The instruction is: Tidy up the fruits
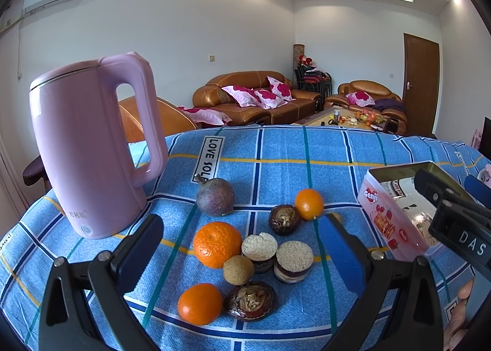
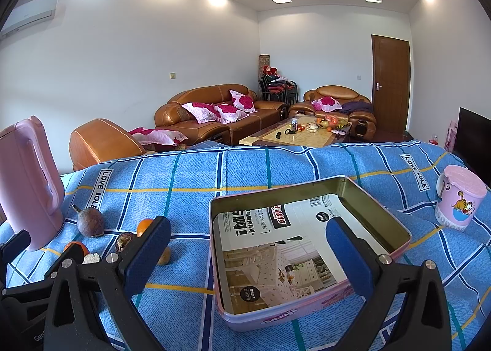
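- Counter [image 1: 276, 148] covered in a blue plaid cloth with "LOVE SOLE" labels; everything sits on it.
- Pink electric kettle [image 1: 89, 142] stands upright at the left, handle turned toward the fruit, just beside the pile.
- Pink tin box [image 2: 310, 246] lies open on the right, well apart from the kettle; only a printed paper sheet lines its bottom, no fruit in it.
- Left gripper [image 1: 242, 249] hangs over the fruit pile, jaws spread wide, holding nothing; the pile shows between its blue pads.
- Right gripper [image 2: 248, 255] hangs above the tin's near-left part, jaws spread wide, holding nothing; its right finger is over the tin's inside, its left finger outside over the cloth.
- Pink cartoon mug [image 2: 460, 202] with a lid stands upright at the far right, apart from the tin.
- Purple passion fruit [image 1: 214, 196] at the far side of the pile, nearest the kettle.
- Large orange [image 1: 217, 244] in the middle, touching a round cake [image 1: 259, 248].
- Second round cake [image 1: 294, 260] just right of the first.
- Smaller orange [image 1: 200, 303] at the near edge, beside a split date with walnut [image 1: 249, 300].
- Brown longan [image 1: 238, 269] between the large orange and the cakes.
- Second stuffed date [image 1: 284, 219] touching a small kumquat [image 1: 308, 203] on the far right of the pile.
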Demonstrator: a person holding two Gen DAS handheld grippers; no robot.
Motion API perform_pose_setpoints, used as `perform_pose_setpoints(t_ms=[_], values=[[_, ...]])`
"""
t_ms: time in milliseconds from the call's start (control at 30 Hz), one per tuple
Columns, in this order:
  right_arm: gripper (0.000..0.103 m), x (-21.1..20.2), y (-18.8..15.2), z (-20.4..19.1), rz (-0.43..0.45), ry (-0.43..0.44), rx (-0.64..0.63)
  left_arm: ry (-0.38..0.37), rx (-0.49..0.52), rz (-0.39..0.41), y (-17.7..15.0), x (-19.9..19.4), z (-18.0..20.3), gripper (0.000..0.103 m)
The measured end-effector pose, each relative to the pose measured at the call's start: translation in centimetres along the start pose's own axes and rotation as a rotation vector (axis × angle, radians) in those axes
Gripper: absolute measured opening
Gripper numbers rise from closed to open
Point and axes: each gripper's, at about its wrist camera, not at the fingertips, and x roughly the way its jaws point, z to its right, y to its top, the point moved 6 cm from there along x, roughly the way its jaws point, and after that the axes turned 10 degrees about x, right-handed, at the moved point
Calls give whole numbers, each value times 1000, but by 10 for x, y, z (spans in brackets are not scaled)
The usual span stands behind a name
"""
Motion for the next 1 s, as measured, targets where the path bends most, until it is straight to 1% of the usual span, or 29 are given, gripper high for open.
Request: perform_pose_setpoints(t_ms=[133,233,367,500,600,700,733,833,900,1000], values=[[102,0,0,0,1,0,-2,5,33,0,0,0,-1,103],[102,-1,1,0,3,4,-7,-11,64,-17,1,3,-4,103],[102,-3,1,-2,8,16,-17,-70,69,-62,0,8,-18,103],[102,-6,0,-9,7,51,-32,-175,92,-101,-6,12,-30,103],[102,-7,-1,-14,10,79,-44,-238,111,-157,-17,16,-35,103],[102,-9,-4,-22,1,119,-65,-291,138,-203,-27,19,-32,99],[102,-9,-5,-26,-1,128,-72,-308,160,-215,-31,18,-29,95],[102,-10,-8,-33,-1,139,-93,-317,247,-224,-40,12,-25,95],[102,-11,-9,-35,-6,142,-99,-341,283,-214,-44,5,-25,95],[102,-8,-12,-37,-35,166,-92,-345,312,-199,-47,-4,-32,95]])
